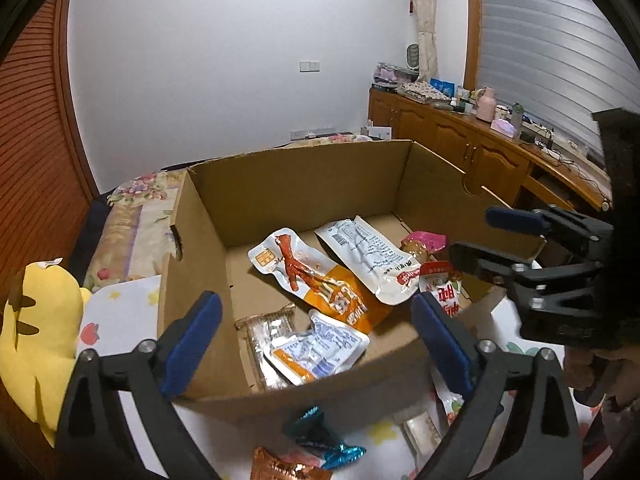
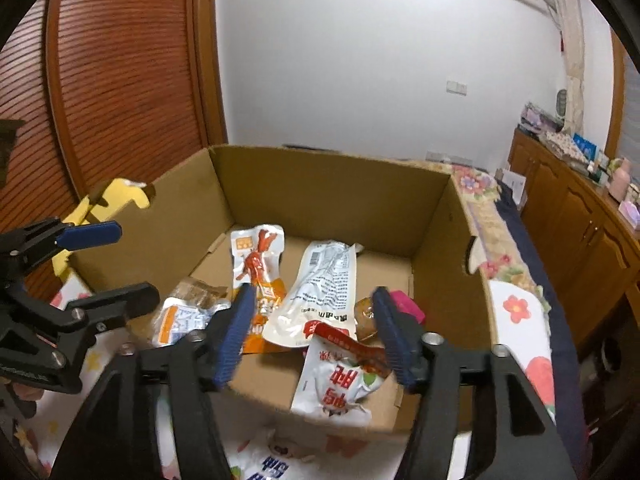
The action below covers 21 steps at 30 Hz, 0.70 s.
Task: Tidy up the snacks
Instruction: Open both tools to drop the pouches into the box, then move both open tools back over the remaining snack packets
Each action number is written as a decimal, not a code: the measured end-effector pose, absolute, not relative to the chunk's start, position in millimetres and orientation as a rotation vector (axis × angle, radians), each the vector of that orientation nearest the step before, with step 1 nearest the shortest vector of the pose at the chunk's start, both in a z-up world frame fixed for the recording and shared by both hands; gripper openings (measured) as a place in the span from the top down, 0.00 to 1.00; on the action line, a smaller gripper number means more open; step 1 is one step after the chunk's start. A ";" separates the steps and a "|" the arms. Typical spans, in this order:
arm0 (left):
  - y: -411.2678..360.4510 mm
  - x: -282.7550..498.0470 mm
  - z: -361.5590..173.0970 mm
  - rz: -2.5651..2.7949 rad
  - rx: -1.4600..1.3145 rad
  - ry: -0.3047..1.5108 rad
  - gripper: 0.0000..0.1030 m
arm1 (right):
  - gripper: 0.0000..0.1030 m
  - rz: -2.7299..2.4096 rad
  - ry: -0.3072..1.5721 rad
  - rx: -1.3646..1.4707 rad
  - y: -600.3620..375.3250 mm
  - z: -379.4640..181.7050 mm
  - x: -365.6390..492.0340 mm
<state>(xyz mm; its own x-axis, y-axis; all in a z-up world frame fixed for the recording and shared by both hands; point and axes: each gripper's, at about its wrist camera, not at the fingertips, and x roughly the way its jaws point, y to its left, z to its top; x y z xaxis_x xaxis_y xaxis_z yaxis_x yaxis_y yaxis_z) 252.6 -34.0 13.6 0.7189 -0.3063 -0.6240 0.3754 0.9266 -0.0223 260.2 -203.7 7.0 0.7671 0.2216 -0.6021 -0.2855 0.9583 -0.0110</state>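
on the floral bedspread (image 1: pixel 120 304) by wooden cabinets (image 1: pixel 460 136), both hand-held grippers gape wide, empty.

box (image 1: pixel 304 184) top open, snack packs (image 1: pixel 320 280) on floor

Even, moderately dim indoor light; strong fisheye distortion.
Black vignette fills all corners; straight edges bow toward frame borders. Glossy white plastic snack pouch (image 2: pixel 334 384), lower centre of right wrist view, shows motion blur; soft shadows inside brown cardboard box (image 1: pixel 296 184).
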 end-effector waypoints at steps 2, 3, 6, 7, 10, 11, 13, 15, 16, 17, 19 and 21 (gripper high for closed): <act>-33.4 246.8 15.1 -0.363 0.122 0.662 0.05 | 0.24 0.279 0.613 -0.087 -206.9 12.4 248.2; -33.0 244.2 15.5 -0.360 0.127 0.661 0.04 | 0.20 0.282 0.605 -0.084 -208.4 14.7 243.0; -30.7 236.3 17.1 -0.355 0.136 0.663 0.04 | 0.12 0.279 0.564 -0.076 -212.5 21.3 224.1; -29.9 232.4 17.9 -0.353 0.138 0.659 0.04 | 0.12 0.277 0.549 -0.069 -215.2 23.5 215.9; -26.9 220.6 22.2 -0.365 0.136 0.637 0.03 | 0.11 0.274 0.527 -0.055 -219.9 26.0 200.1; -25.5 215.8 23.9 -0.367 0.133 0.630 0.02 | 0.11 0.274 0.524 -0.050 -221.8 26.3 195.5; -23.1 208.1 25.0 -0.366 0.133 0.624 0.02 | 0.10 0.274 0.526 -0.043 -225.8 25.0 186.5; -22.7 200.4 24.7 -0.357 0.144 0.622 0.02 | 0.10 0.266 0.530 -0.040 -229.4 21.9 179.0; -21.9 195.9 23.6 -0.355 0.147 0.618 0.02 | 0.10 0.262 0.533 -0.039 -231.2 19.7 174.6; -21.2 191.4 22.1 -0.356 0.149 0.616 0.02 | 0.10 0.260 0.537 -0.038 -232.3 18.2 171.9; -19.6 182.3 17.8 -0.356 0.152 0.612 0.02 | 0.10 0.260 0.547 -0.035 -235.3 13.7 165.2; -17.2 175.7 13.7 -0.351 0.153 0.612 0.02 | 0.10 0.264 0.562 -0.037 -236.9 7.8 158.7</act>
<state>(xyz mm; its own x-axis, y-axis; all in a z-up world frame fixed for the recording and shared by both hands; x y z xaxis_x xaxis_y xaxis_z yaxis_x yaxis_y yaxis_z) 175.7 -17.2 13.7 0.7616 -0.2764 -0.5861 0.3663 0.9298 0.0375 158.7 -236.9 7.8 0.8132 0.2369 -0.5316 -0.2572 0.9657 0.0369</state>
